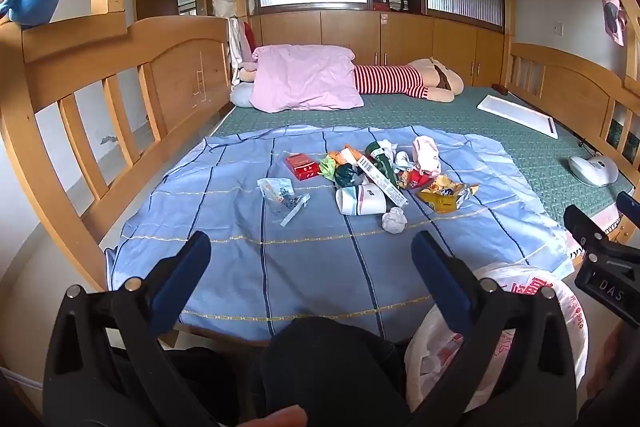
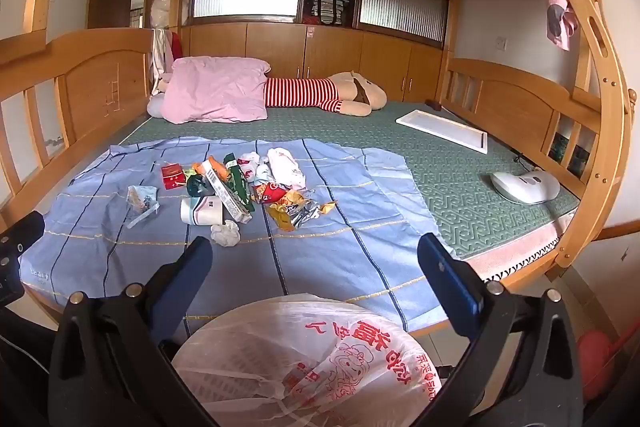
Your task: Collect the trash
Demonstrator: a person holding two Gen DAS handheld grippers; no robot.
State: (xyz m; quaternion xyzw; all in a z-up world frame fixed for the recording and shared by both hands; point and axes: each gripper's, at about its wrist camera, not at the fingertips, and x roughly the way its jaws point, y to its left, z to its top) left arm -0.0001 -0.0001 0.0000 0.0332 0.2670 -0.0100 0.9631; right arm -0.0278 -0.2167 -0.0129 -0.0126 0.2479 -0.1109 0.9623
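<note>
Bunk bed (image 1: 80, 83) of pale wood, seen from its near edge. Spread over the near half of the green mat (image 2: 460, 163), a blue sheet (image 1: 280, 267) with dark stripes. On the sheet's middle, a loose heap of trash (image 1: 384, 171): a red pack (image 1: 302, 166) at the left, a clear wrapper (image 1: 280, 195) nearer and left of it, a white cup (image 1: 360, 201) on its side, a long white box (image 1: 382, 181) leaning across the cup, a crumpled tissue (image 1: 394, 220) just near the cup, a yellow snack bag (image 1: 444, 195) at the right, with green and white scraps behind. Far end of the bed: a pink pillow (image 1: 304, 79) lying over a plush toy (image 1: 412, 81) in red-striped clothes. At the right, a flat white board (image 2: 444, 129) and a white device (image 2: 524, 187) on the mat. Left tongs (image 1: 310, 247) wide open, empty, blue pads apart, raised above the sheet's near edge, well short of the trash. Right tongs (image 2: 316, 251) likewise wide open and empty, raised above the sheet's near edge. Below and between the right fingers, a white plastic bag (image 2: 304, 359) with red print, its mouth open, off the bed's near edge; same bag at lower right in the left view, beside a dark-trousered knee (image 1: 332, 363).
</note>
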